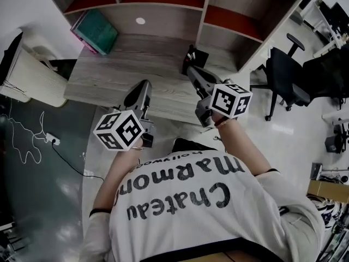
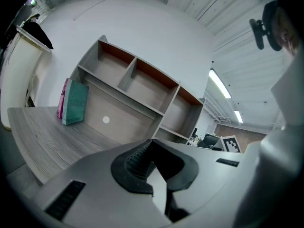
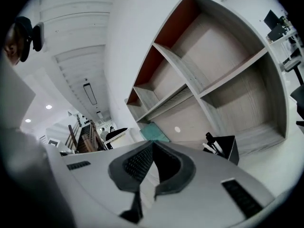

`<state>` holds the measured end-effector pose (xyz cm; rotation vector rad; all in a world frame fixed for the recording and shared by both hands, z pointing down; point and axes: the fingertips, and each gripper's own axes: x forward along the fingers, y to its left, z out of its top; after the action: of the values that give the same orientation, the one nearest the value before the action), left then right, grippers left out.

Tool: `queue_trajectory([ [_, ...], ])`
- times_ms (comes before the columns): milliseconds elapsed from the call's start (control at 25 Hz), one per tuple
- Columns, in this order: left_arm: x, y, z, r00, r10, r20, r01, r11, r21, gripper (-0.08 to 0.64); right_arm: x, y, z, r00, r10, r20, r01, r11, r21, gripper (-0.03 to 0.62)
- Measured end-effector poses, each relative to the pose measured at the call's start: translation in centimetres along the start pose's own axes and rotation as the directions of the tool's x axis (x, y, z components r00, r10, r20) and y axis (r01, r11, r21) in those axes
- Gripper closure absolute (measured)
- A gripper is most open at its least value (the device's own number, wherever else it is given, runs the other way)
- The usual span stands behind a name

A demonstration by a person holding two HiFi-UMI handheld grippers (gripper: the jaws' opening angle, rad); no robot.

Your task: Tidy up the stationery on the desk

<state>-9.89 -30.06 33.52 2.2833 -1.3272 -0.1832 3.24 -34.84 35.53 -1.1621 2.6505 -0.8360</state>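
At inspection, the left gripper [image 2: 151,143] was held above the near edge of the pale grey wood-grain desk [image 1: 109,82], with its two black ribbed jaws brought together at the tips and nothing between them. The right gripper [image 3: 151,144] was raised over the right part of the desk, its jaws likewise pressed together and empty. Both were held by a person in a white T-shirt with black lettering [image 1: 191,201], who stood at the desk's front. The stationery in view was limited. A small black square pen holder [image 1: 196,57] containing a few pens stood upright on the desk top, close to an upright of the shelving. In the head view it sat just beyond the right gripper's tips. In the right gripper view it lay off to the right of the closed jaws, clear of them. A flat teal folder [image 1: 98,30] stood at the far left of the desk against the back panel, tilted, with a thin pink folder [image 2: 61,99] flat against its outer side. The grey open shelf unit with red-brown back panels [image 2: 128,75] rose from the rear of the desk, and every compartment that could be seen held nothing. A black office chair [image 1: 286,73] stood on the white floor to the right, well apart from the desk.
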Motion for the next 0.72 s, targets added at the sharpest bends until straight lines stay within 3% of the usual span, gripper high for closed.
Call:
queue_trajectory([
  [320, -3.8, -1.1, -1.0, 1.0, -0.011, -0.014, 0.012, 0.998, 0.065, 0.545, -2.7, 5.3, -1.7, 0.992, -0.114, 0.057, 0.121, 0.981, -0.154, 0.575],
  [720, -8.0, -2.6, -3.1, 0.998, -0.036, -0.05, 0.041, 0.992, 0.119, 0.545, -7.0, 8.1, -5.2, 0.964, -0.256, 0.074, 0.266, 0.943, -0.199, 0.575],
])
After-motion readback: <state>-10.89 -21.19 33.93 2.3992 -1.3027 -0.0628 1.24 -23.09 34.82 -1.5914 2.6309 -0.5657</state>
